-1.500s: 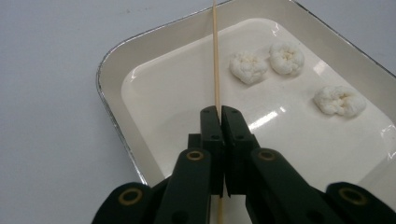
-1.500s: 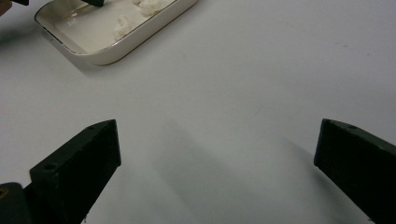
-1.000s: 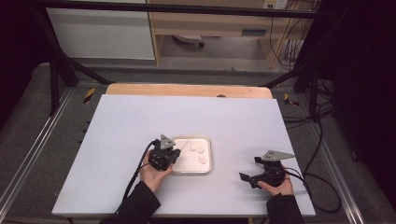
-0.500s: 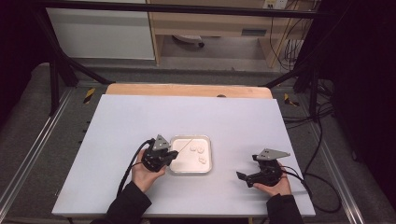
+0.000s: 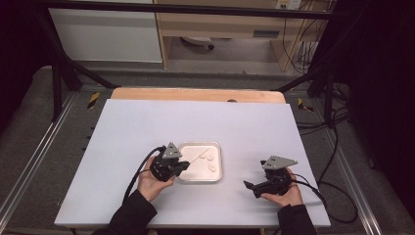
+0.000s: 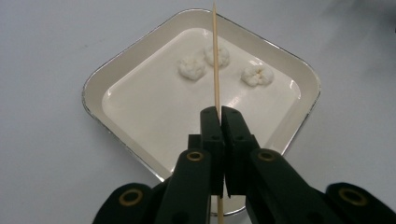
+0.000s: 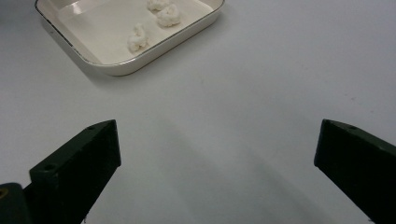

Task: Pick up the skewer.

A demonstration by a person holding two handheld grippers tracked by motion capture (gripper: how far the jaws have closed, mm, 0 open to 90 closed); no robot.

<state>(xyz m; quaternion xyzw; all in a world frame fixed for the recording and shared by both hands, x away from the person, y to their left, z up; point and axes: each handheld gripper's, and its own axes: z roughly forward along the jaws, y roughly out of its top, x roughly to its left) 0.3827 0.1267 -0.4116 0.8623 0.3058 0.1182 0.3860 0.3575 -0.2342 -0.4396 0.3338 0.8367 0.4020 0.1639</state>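
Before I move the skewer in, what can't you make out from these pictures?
- Skewer tip: cut off by the left gripper view's top edge; too thin to trace in the high view.
- Skewer's lower end: hidden behind the left gripper.
- What the white lumps in the tray are: too small.

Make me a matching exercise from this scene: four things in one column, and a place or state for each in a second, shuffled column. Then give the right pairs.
Things:
1. wooden skewer
2. white lumps
3. right gripper
4. tray

Places or states:
A. lying inside the tray, three of them
B. jaws wide apart over bare table, nothing between them
C. clamped between the shut jaws of the left gripper, pointing out over the tray
D. resting on the white table, between the two hands

Pairs: 1-C, 2-A, 3-B, 4-D
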